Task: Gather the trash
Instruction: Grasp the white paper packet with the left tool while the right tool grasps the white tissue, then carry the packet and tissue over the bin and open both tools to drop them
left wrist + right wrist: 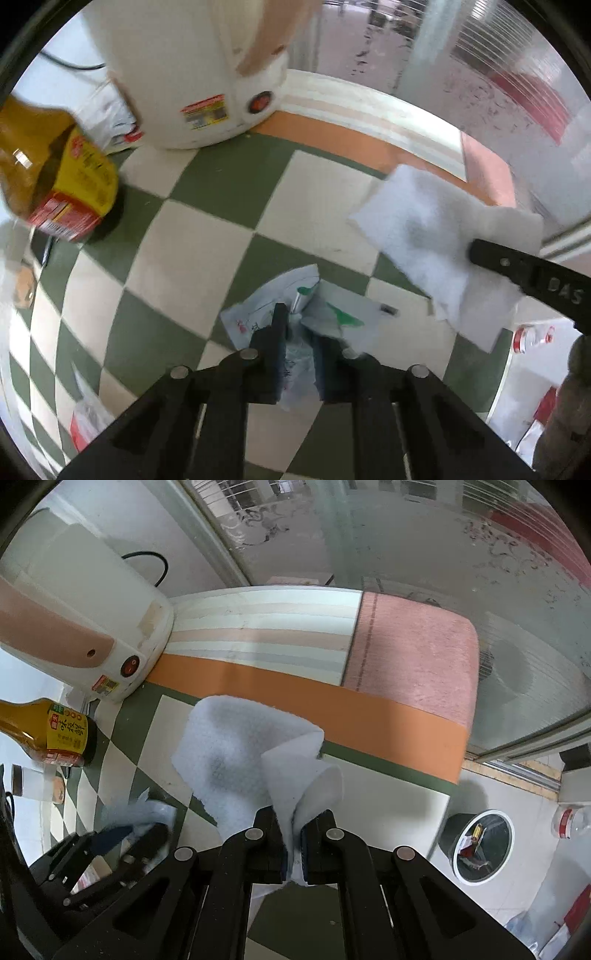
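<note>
Above the green-and-cream checkered table [207, 236], both pairs of tongs carry trash. The left tongs [297, 354] are closed on a crumpled plastic wrapper [306, 314], whitish with green and red print, bunched between the fingers and fanning out ahead of them. The right tongs [293, 834] are pinched tight on a fold of a white paper towel [251, 753], which droops forward with a grey smudge near its middle; in the left view the same towel hangs just ahead of the right tong's black finger.

The risks, as I judge them: the wrapper is slick and held only by a bunched middle, so a quick swing could let it slide out. The towel is gripped at a thin folded edge and its loose bulk hangs free, so it could tear or drag. A soy sauce bottle [55, 734] and a white rice cooker [74, 620] stand near the left side, and a wide sweep could knock the bottle over. The bin [480, 845], white-rimmed and already holding scraps, sits on the floor beyond the table's edge, well apart from both loads, so a drop released early would miss it.
</note>
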{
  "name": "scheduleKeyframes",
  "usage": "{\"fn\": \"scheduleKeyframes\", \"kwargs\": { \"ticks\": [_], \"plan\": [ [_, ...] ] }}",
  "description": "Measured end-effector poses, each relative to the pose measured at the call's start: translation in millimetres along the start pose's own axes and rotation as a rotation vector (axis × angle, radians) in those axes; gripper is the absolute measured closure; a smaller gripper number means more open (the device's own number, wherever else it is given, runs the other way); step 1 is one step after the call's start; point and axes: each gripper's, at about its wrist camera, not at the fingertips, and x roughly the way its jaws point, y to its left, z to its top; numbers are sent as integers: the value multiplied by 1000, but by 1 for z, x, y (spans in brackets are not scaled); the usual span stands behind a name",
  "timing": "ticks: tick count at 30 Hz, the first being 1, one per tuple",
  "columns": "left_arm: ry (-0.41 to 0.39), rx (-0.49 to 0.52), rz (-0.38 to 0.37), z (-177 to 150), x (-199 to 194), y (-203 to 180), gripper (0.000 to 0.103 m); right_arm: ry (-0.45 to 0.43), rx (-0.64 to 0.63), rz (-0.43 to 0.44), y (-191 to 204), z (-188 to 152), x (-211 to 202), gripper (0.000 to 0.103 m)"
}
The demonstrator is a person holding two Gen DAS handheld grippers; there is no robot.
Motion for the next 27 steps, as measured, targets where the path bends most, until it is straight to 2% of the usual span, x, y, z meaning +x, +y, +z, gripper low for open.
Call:
{"fn": "scheduleKeyframes", "kwargs": {
  "ticks": [4,7,10,12,15,17,19,20,23,24,27],
  "plan": [
    [-15,-56,-8,-10,-13,13,96,-40,10,21,-6,0,-20,98],
    [-52,-88,-14,-11,-38,14,96,-82,22,47,-19,-3,-45,98],
    [-78,-91,-45,-19,-66,4,96,-114,38,63,-33,-7,-63,98],
    [-86,-81,-77,-22,-79,-18,96,-162,76,75,-63,-17,-89,98],
    [-93,-31,-130,-21,-91,-68,96,-192,142,72,-111,-37,-113,98],
    [-92,23,-177,-22,-91,-123,96,-201,186,56,-151,-56,-125,98],
    [-80,74,-214,-18,-87,-163,96,-201,234,32,-193,-77,-134,98],
    [-66,104,-235,-8,-82,-190,96,-199,261,20,-215,-88,-138,98],
    [-9,207,-282,-19,-55,-273,96,-189,364,-32,-291,-129,-144,98],
    [25,246,-302,-28,-38,-306,96,-184,398,-48,-315,-143,-143,98],
    [99,320,-328,-49,12,-372,96,-148,533,-106,-402,-196,-128,98]
  ]
}}
